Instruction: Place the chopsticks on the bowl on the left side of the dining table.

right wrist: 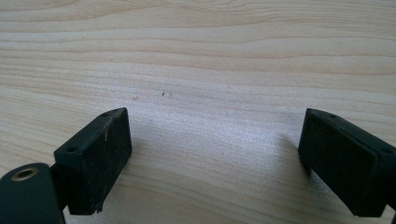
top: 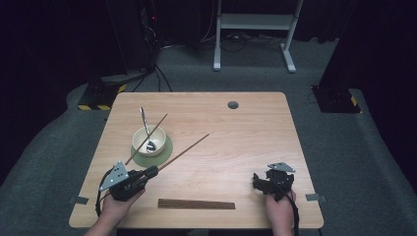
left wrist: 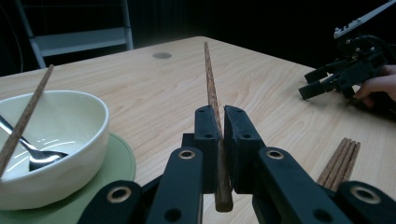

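**A:** Left gripper [top: 152, 171] is clamped on one chopstick [top: 184, 151]; the left gripper view has the stick pinched between both jaws near its blunt end, shaft running out ahead. From the high view it points toward 2 o'clock, thin end hanging over bare tabletop [top: 246, 128] just right of the bowl [top: 149, 140]. Cannot tell whether that end touches the wood.

**B:** Right gripper?

**A:** Right gripper [top: 259, 181] has its jaws spread wide with nothing between them, parked low over the tabletop at roughly 5 o'clock. Idle, by my reading.

**B:** Progress?

**A:** Judging by layout: work looks like moving chopsticks from the stack [top: 196, 204] to the bowl. One chopstick in bowl [top: 147, 138] is already leaning across the rim, upper end toward 1 o'clock. The held stick is lifted and clear of the stack but not yet placed. Remaining: swing it over the rim, release, then continue with the stack if all are meant to go.

**B:** Counts?

**A:** Bowl, one, at 10 o'clock. Green coaster [top: 166, 152], one, under it. Spoon [top: 145, 129], one, resting inside, handle toward 12. Loose chopsticks, two: one in bowl, one gripped. Stack at 6 o'clock along the near edge: left gripper view shows about four ridges; exact number uncertain.
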Demonstrator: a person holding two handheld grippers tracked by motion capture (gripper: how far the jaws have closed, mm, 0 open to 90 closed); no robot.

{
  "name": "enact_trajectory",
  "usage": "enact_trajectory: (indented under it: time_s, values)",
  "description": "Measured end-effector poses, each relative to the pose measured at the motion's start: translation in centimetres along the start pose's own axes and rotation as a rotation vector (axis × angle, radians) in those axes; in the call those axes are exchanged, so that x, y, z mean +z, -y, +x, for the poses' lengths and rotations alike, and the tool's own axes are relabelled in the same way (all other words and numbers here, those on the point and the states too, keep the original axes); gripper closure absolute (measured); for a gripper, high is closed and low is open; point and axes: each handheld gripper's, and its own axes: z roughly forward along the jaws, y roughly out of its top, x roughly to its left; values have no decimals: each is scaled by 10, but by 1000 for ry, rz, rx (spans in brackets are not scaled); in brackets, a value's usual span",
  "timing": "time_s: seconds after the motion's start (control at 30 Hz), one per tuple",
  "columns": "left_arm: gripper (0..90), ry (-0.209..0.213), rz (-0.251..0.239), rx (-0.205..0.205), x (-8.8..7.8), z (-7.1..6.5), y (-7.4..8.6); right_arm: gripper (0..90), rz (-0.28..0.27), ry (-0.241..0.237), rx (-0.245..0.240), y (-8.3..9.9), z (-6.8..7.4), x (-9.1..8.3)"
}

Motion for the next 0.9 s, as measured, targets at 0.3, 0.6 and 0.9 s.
enact_trajectory:
  time_s: [0.3,0.6,0.9]
  values:
    - [839,-38,-39,-19,-8,8,-3,92,0,0,0,0,0,0]
    - [839,-81,-68,-37,-16,16,-5,92,0,0,0,0,0,0]
    - [839,-112,-83,-50,-21,22,-4,92,0,0,0,0,0,0]
